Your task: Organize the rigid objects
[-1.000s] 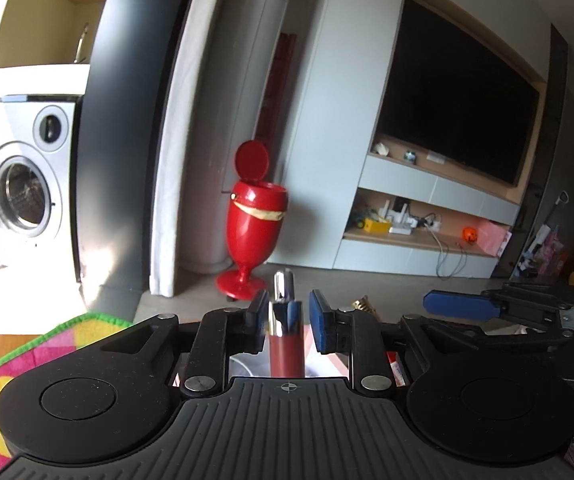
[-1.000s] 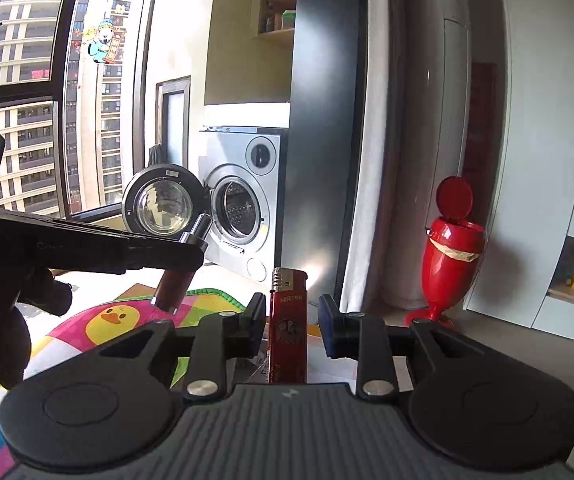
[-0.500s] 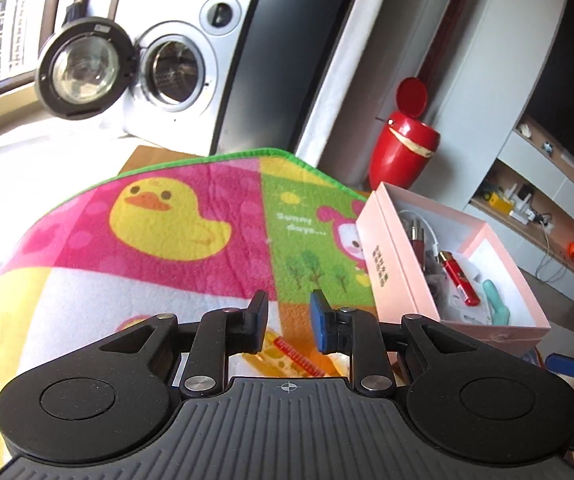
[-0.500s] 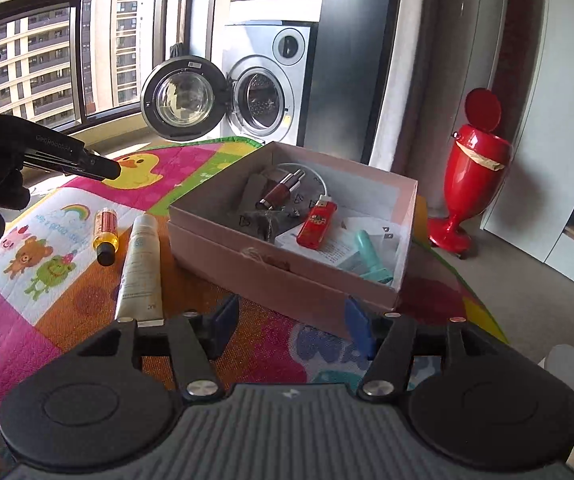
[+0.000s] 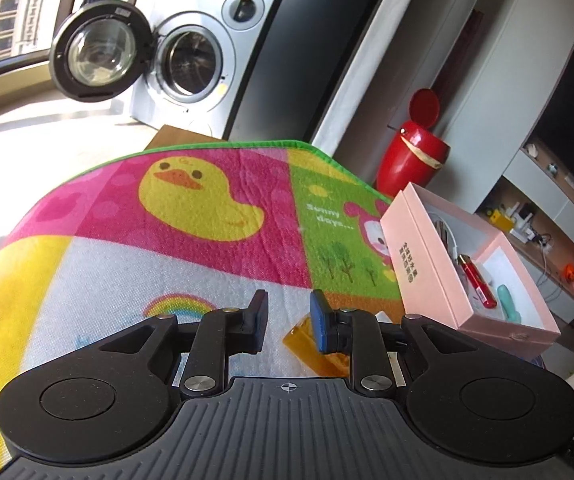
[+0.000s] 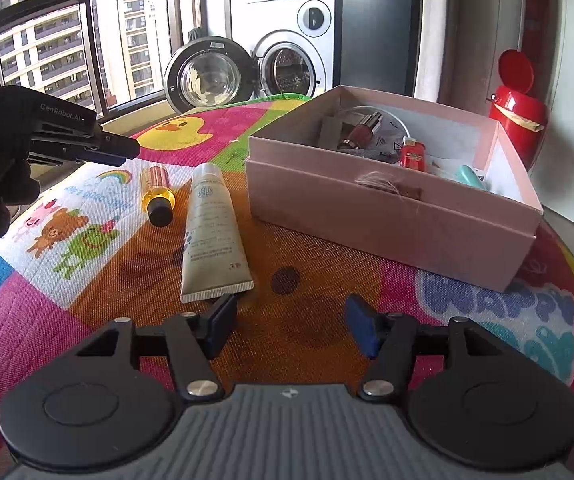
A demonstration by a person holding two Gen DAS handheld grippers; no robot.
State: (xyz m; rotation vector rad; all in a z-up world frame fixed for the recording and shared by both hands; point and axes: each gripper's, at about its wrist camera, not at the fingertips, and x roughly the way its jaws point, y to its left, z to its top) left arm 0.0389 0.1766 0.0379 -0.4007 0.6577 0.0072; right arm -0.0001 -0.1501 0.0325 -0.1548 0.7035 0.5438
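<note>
"Sunny days..." on the play mat (image 5: 323,216) — "CenRobot.AI" on the left gripper (image 6: 127,151)

woven cloth mat (image 6: 327,312), matt cardboard box (image 6: 387,216) (pink)

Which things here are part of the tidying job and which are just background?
Job: pink box, red lighter, dark red bottle, teal item, amber bottle, cream tube.
Background: washing machine, red bin, play mat.

Left tongs (image 5: 285,316) closed and empty; right tongs (image 6: 290,330) opening, empty.
</note>
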